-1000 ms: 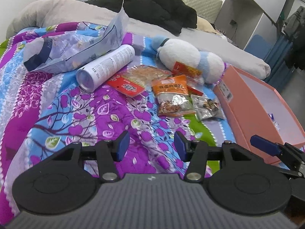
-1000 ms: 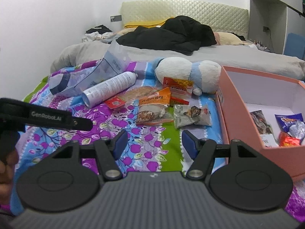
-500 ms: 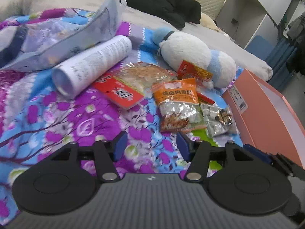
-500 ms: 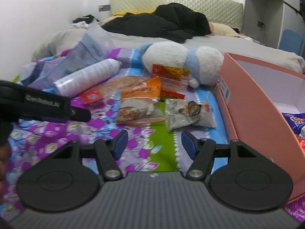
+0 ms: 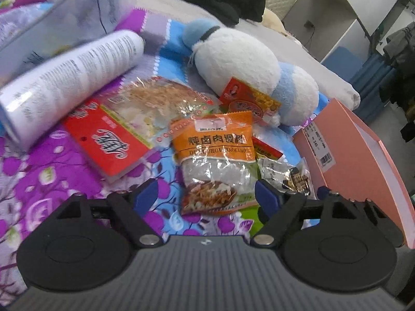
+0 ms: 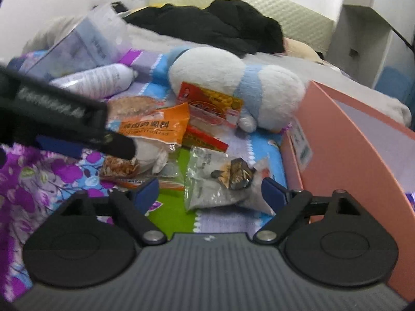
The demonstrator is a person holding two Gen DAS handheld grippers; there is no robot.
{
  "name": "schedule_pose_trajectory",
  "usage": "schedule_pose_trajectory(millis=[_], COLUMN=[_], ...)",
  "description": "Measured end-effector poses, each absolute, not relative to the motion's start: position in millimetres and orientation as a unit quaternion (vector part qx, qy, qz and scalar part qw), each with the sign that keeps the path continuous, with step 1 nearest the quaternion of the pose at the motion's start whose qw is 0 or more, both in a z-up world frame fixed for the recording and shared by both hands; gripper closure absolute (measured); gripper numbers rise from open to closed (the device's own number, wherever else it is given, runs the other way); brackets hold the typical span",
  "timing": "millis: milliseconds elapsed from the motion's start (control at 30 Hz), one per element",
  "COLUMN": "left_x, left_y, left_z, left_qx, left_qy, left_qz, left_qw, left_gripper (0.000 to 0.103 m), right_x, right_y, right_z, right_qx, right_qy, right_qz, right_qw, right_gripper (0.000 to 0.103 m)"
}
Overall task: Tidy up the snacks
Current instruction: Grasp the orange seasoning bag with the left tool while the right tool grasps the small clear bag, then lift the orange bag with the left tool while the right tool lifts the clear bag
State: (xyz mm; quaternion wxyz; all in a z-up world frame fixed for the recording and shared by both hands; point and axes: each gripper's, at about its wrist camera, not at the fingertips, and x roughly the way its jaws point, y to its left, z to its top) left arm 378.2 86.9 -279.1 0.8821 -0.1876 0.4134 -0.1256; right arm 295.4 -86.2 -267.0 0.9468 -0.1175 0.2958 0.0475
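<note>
The left gripper (image 5: 206, 194) is opening its jaws wide over the orange seasoning packet (image 5: 214, 153), which lies flat on the floral quilt (image 5: 52, 181), its lower end between the blue pads but untouched. The right gripper (image 6: 210, 190) is opening too (nothing gripped), straddling the clear packet with dark contents (image 6: 223, 178) just beside the pink box (image 6: 347, 155).

- Left wrist view: looks forward and down along the left hand-held gripper (image 5: 206, 194), close above the orange snack packet (image 5: 215, 160) on the bed.
- Right wrist view: lower, over the clear packet (image 6: 223, 181).
- Shared: packets, plush toy (image 5: 241, 64), pink box (image 6: 358, 150).
</note>
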Motion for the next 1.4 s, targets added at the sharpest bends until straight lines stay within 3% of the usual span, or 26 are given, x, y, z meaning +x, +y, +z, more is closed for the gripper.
schedule_pose_trajectory(millis=[333, 433, 633, 900, 1400], left_x=[403.3, 406.7, 406.9, 388.5, 317.8], left_y=[65.7, 57.7, 53.0, 47.7, 66.8], left_z=[-285.7, -285.8, -284.4, -275.4, -246.3], left_qx=[-0.157, -0.137, -0.129, -0.121, -0.139], left_qy=[0.418, 0.417, 0.420, 0.421, 0.414], left_qz=[-0.111, -0.106, -0.100, -0.089, -0.061], left_qw=[0.888, 0.892, 0.893, 0.894, 0.897], left_gripper=[0.019, 0.020, 0.043, 0.054, 0.061], right_x=[315.2, 315.3, 311.5, 291.6, 238.1], right_y=[-86.8, -89.5, -99.0, -112.4, -124.8], right_z=[-282.6, -286.0, -282.9, -275.2, -245.5], right_qx=[-0.126, -0.124, -0.115, -0.081, -0.029], right_qy=[0.304, 0.308, 0.306, 0.317, 0.327], right_qz=[0.062, 0.055, 0.052, 0.057, 0.096], right_qw=[0.942, 0.942, 0.944, 0.943, 0.940], right_gripper=[0.015, 0.028, 0.044, 0.045, 0.045])
